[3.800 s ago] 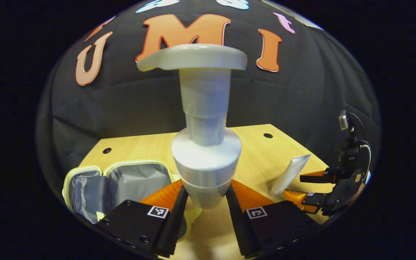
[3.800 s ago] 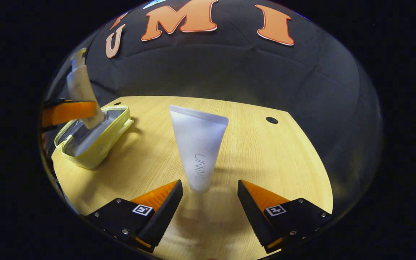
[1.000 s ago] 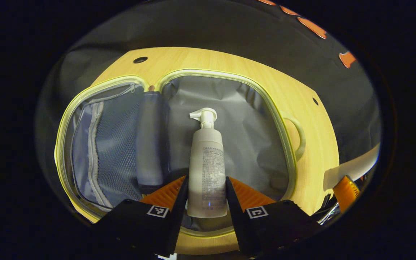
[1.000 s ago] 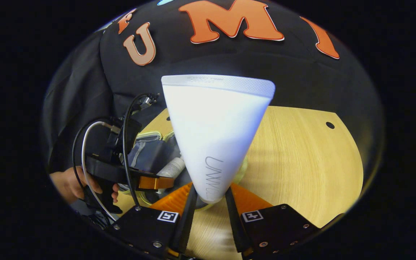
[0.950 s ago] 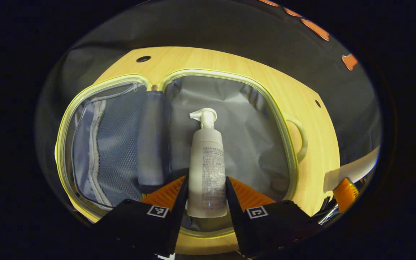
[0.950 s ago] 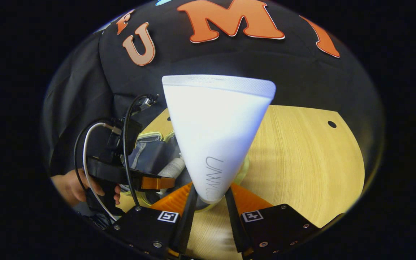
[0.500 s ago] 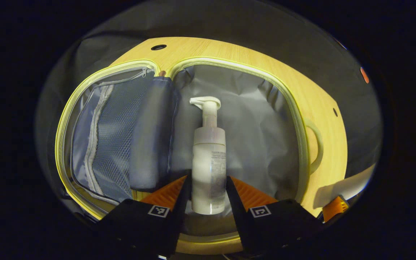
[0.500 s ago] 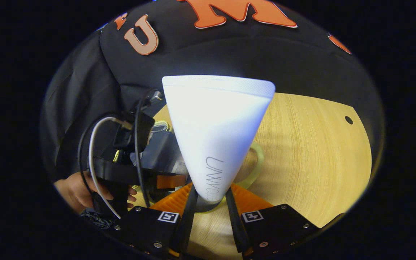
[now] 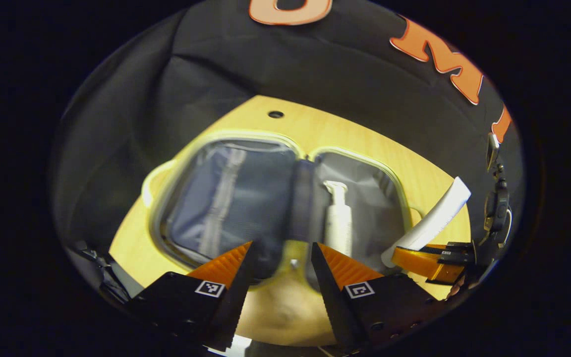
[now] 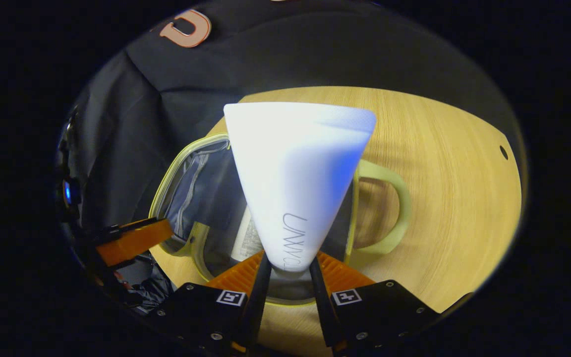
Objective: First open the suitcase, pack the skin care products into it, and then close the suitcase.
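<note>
2 skin care products are in play: the white pump bottle (image 9: 338,225) lies in the right half of the open yellow-trimmed, grey-lined suitcase (image 9: 226,208), and the white squeeze tube (image 10: 295,178) is pinched near its cap by the jaws of my right gripper (image 10: 288,277), above the suitcase's edge by its handle. My left gripper (image 9: 279,265) has its jaws spread, holding nothing, before the case on the wooden table (image 9: 325,131).

Pale yellow-green suitcase (image 9: 404,198) with grey lining, white pump bottle (image 9: 338,225), white tube (image 10: 295,183), light wood-grain table (image 10: 454,198)
</note>
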The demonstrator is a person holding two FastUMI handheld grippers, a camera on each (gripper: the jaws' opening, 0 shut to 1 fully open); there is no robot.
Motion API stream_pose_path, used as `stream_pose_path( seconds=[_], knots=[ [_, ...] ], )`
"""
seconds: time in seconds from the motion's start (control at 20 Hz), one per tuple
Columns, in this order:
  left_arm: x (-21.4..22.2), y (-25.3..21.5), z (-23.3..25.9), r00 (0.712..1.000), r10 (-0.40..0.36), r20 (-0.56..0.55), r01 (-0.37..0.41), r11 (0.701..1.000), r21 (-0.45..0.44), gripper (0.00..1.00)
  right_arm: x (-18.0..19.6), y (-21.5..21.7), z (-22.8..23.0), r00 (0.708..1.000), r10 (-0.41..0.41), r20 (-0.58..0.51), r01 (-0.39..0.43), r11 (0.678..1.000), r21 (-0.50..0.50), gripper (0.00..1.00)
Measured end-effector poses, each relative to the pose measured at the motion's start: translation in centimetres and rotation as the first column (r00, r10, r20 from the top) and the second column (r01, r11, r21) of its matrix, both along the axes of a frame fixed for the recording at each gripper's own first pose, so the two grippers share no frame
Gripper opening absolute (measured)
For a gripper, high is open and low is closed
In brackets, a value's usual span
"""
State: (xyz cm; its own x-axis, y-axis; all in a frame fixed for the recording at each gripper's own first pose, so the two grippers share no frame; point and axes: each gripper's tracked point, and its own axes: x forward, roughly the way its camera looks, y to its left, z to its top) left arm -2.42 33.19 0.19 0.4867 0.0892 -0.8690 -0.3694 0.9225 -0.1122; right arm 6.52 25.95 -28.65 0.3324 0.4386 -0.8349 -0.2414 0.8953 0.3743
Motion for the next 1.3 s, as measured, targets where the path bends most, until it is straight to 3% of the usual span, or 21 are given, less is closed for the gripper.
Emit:
stream_pose_path(
  seconds=[0.05, 0.2, 0.4, 0.75, 0.85, 0.9, 1.05, 1.15, 1.2, 1.25, 1.3],
  knots=[
    [-0.9, 1.6, 0.7, 0.999, 0.033, 0.001, -0.033, 0.999, 0.021, 0.73, -0.1, 0.1, -0.4, 1.000, -0.003, -0.024, 0.003, 1.000, -0.001, 0.49],
    [-4.8, 6.3, 2.2, 0.988, 0.156, -0.011, -0.155, 0.987, 0.048, 0.74, 0.2, 0.2, -2.0, 0.994, -0.031, -0.103, 0.030, 1.000, -0.011, 0.49],
    [-9.6, 12.3, 3.7, 0.943, 0.330, -0.043, -0.329, 0.944, 0.038, 0.73, -0.7, 0.5, -3.3, 0.976, -0.027, -0.216, 0.017, 0.999, -0.047, 0.49],
    [-11.7, 20.5, 2.5, 0.892, 0.451, -0.035, -0.448, 0.891, 0.069, 0.73, 0.3, 1.1, -4.6, 0.962, -0.140, -0.236, 0.116, 0.987, -0.115, 0.49],
    [-10.9, 21.2, 1.5, 0.891, 0.453, -0.029, -0.452, 0.891, 0.031, 0.73, 0.3, 1.3, -4.5, 0.961, -0.155, -0.228, 0.131, 0.985, -0.115, 0.46],
    [-9.8, 21.6, 1.1, 0.891, 0.455, -0.013, -0.455, 0.891, -0.009, 0.73, 0.3, 1.6, -4.3, 0.962, -0.152, -0.225, 0.131, 0.986, -0.108, 0.52],
    [-6.9, 23.2, -0.2, 0.848, 0.530, 0.012, -0.521, 0.838, -0.161, 0.72, 0.3, 1.4, -3.0, 0.971, -0.152, -0.185, 0.141, 0.988, -0.068, 0.61],
    [-5.9, 23.7, -1.1, 0.833, 0.553, -0.003, -0.537, 0.808, -0.240, 0.78, 0.4, 0.9, -1.7, 0.972, -0.175, -0.157, 0.171, 0.985, -0.035, 0.66],
    [-5.7, 24.1, -1.9, 0.832, 0.555, -0.015, -0.540, 0.803, -0.252, 0.78, 0.6, 0.4, -0.9, 0.974, -0.186, -0.132, 0.185, 0.983, -0.022, 0.72],
    [-5.3, 24.6, -2.6, 0.831, 0.556, -0.024, -0.543, 0.801, -0.251, 0.78, 0.9, -0.3, -0.3, 0.975, -0.197, -0.100, 0.196, 0.980, -0.026, 0.72],
    [-4.9, 24.5, -3.3, 0.830, 0.556, -0.029, -0.543, 0.797, -0.264, 0.78, 1.2, -1.5, 0.7, 0.976, -0.214, -0.046, 0.213, 0.976, -0.038, 0.79]
  ],
)
